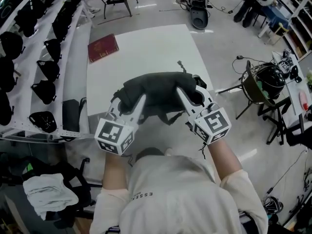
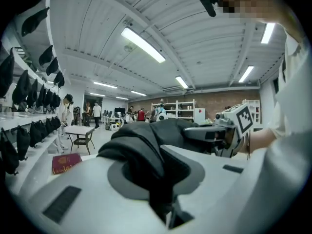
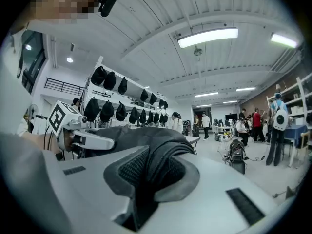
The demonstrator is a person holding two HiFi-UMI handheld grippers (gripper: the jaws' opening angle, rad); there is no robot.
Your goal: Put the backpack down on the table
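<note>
The black backpack (image 1: 158,94) hangs between both grippers above the near end of the white table (image 1: 146,48). My left gripper (image 1: 128,101) is shut on a fold of its black fabric (image 2: 141,155) at the bag's left side. On the bag's right side my right gripper (image 1: 192,95) is shut on a strap of mesh and fabric (image 3: 156,172). Each gripper view shows the other gripper across the bag: the right gripper (image 2: 222,133) and the left gripper (image 3: 90,140). The bag's underside is hidden, so I cannot tell whether it touches the table.
A red book (image 1: 103,48) lies at the table's far left corner. Shelves with several black bags (image 1: 44,89) run along the left. A chair with a helmet (image 1: 265,82) stands to the right. A folding table (image 2: 80,130) and people (image 3: 258,121) are farther off.
</note>
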